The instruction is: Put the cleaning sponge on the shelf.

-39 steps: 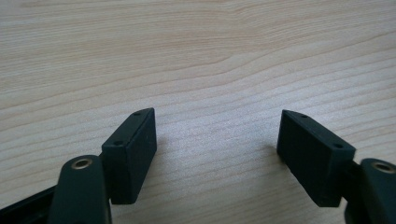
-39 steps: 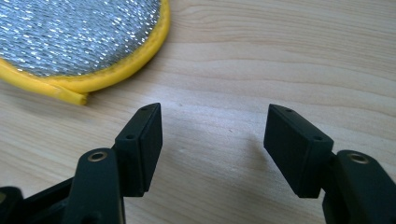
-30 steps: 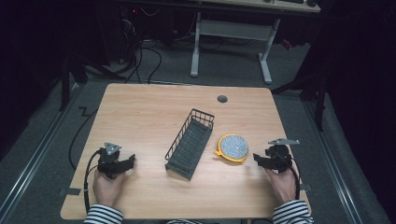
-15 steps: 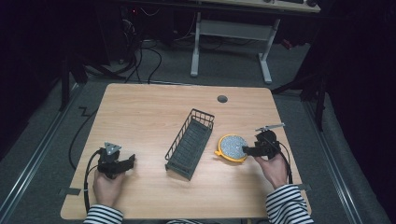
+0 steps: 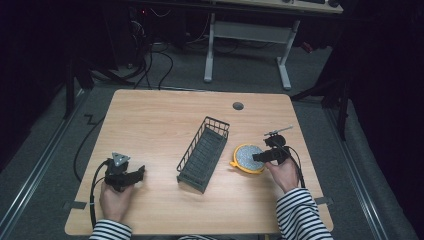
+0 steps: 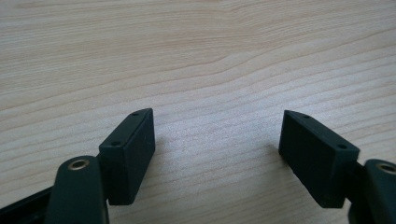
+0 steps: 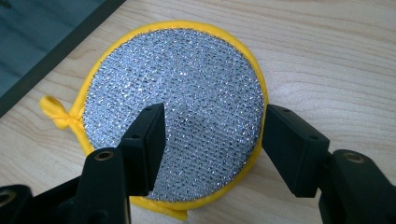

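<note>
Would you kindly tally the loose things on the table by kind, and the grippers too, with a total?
Wire baskets: 1, the black basket
Scouring pads: 1, the silver pad with yellow rim
Grippers: 2, the left gripper and the right gripper, both open
Total: 4

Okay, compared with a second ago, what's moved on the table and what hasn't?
The right gripper has moved left from the table's right edge to the round scrubbing pad. Its open jaws now sit over the pad, not closed on it. The pad, the wire basket and the left gripper, open over bare table, stayed where they were.
</note>
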`<state>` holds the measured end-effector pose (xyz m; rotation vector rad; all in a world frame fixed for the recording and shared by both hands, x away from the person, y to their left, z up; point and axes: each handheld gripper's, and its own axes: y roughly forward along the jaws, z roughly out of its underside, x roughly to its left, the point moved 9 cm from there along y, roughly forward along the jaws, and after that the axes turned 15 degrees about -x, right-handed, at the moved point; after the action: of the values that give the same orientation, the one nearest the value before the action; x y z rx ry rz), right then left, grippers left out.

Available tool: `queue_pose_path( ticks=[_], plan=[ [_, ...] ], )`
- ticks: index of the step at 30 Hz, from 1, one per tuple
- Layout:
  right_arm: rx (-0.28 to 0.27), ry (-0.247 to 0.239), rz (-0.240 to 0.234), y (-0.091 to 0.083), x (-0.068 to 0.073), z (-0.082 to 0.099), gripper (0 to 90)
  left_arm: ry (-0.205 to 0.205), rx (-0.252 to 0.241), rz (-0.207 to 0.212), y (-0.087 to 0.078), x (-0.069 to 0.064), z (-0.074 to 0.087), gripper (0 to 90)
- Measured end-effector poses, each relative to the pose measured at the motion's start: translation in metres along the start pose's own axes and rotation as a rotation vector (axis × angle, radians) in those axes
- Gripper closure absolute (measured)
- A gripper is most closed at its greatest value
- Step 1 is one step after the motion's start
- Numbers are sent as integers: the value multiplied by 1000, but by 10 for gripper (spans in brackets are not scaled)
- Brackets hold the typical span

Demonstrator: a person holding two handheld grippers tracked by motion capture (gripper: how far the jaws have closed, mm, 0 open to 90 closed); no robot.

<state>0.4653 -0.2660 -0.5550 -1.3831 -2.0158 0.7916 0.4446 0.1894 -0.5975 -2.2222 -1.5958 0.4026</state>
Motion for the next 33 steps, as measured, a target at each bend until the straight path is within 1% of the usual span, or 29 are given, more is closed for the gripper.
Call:
queue_pose_path(
  ticks=[2,5,6,11,13,16,17,18,19,21,25,26,27,28,30,33],
  plan=[
    [-1,0,3,1,-1,0,394,0,0,0,0,0,0,274],
    [12,18,7,6,-2,0,384,0,0,1,0,0,0,274],
    [40,34,1,9,-3,3,375,1,0,1,0,0,0,274],
    [56,51,-14,12,-6,5,370,1,0,1,0,0,0,274],
    [56,59,-27,14,-7,6,385,1,0,1,0,0,0,274],
    [51,58,-41,15,-7,7,434,1,0,1,0,0,0,273],
    [57,34,-48,15,-7,7,469,1,0,1,0,0,0,274],
    [57,34,-48,15,-7,7,469,1,0,0,0,0,0,274],
    [60,23,-54,15,-6,6,487,0,0,1,0,0,0,276],
    [67,17,-56,15,-6,6,534,-2,-1,1,0,0,0,278],
    [61,17,-69,14,-6,5,651,-3,0,1,0,0,0,280],
    [51,16,-74,14,-7,5,715,-3,0,2,0,0,0,280],
    [51,16,-74,14,-7,5,715,-3,0,2,0,0,0,280],
    [47,17,-76,14,-6,4,737,-3,1,2,0,0,0,280],
    [31,-4,-78,13,-5,3,794,-10,-2,6,0,0,0,279],
    [24,-6,-82,13,-5,2,812,-12,-3,7,0,0,0,279]
  ],
)
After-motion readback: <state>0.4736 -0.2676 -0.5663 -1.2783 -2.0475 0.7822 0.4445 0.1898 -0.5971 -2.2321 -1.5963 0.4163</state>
